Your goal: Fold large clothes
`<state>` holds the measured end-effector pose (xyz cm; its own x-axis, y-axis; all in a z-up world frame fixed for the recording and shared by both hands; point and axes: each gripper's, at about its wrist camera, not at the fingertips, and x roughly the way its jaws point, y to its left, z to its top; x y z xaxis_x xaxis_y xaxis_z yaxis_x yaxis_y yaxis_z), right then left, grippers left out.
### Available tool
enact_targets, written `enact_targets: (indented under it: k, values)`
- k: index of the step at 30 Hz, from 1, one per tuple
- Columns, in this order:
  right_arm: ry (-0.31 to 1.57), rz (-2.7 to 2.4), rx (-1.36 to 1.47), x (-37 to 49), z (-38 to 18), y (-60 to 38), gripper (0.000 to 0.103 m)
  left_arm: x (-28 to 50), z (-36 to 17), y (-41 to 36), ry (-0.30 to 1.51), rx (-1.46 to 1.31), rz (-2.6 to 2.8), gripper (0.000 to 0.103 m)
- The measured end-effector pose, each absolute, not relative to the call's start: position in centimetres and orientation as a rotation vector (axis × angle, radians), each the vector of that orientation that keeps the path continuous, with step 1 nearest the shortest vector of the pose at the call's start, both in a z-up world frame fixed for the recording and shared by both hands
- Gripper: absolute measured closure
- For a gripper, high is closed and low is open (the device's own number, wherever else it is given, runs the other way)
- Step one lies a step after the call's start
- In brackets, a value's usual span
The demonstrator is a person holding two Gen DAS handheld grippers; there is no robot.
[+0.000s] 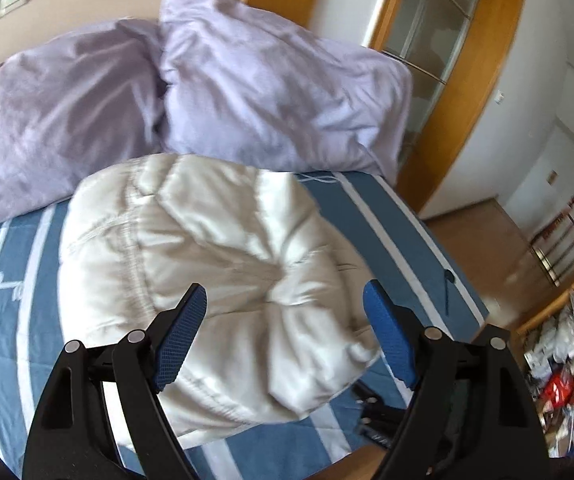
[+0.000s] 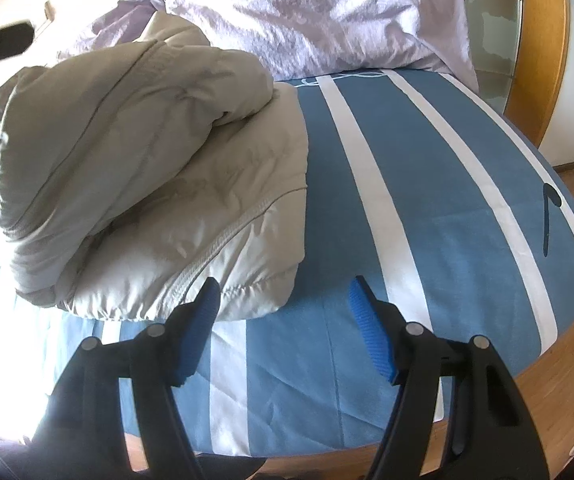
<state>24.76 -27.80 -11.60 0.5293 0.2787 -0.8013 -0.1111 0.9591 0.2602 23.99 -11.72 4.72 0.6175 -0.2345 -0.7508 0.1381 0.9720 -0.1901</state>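
A white puffy quilted jacket [image 1: 215, 280] lies folded in a bundle on the blue and white striped bed cover [image 1: 387, 220]. My left gripper [image 1: 285, 296] is open and empty, hovering just above the jacket's near part. In the right wrist view the jacket [image 2: 147, 184] sits at the left, folded over itself, with its zipper edge facing me. My right gripper [image 2: 283, 292] is open and empty, low over the bed cover [image 2: 427, 184], with its left finger right at the jacket's near hem.
Two lilac pillows [image 1: 207, 92] lie at the head of the bed behind the jacket. A small dark object [image 2: 549, 216] lies near the bed's right edge. A wooden door frame [image 1: 483, 92] and wooden floor [image 1: 499, 252] are to the right. Cluttered items [image 1: 567, 360] lie on a shelf at far right.
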Motion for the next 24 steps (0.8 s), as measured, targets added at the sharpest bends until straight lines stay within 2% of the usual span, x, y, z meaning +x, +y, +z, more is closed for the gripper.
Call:
enact_targets:
  k: [13,24]
  values:
    - [0.975,0.267,0.188,24.0,-11.2,-28.0,0.036,22.0,2.7,-7.2,0.892,-0.08,-0.016,0.022]
    - [0.993,0.227,0.214,23.9,-12.0,-28.7,0.036,22.3,-0.7,-8.1,0.943,-0.097,-0.035,0.022]
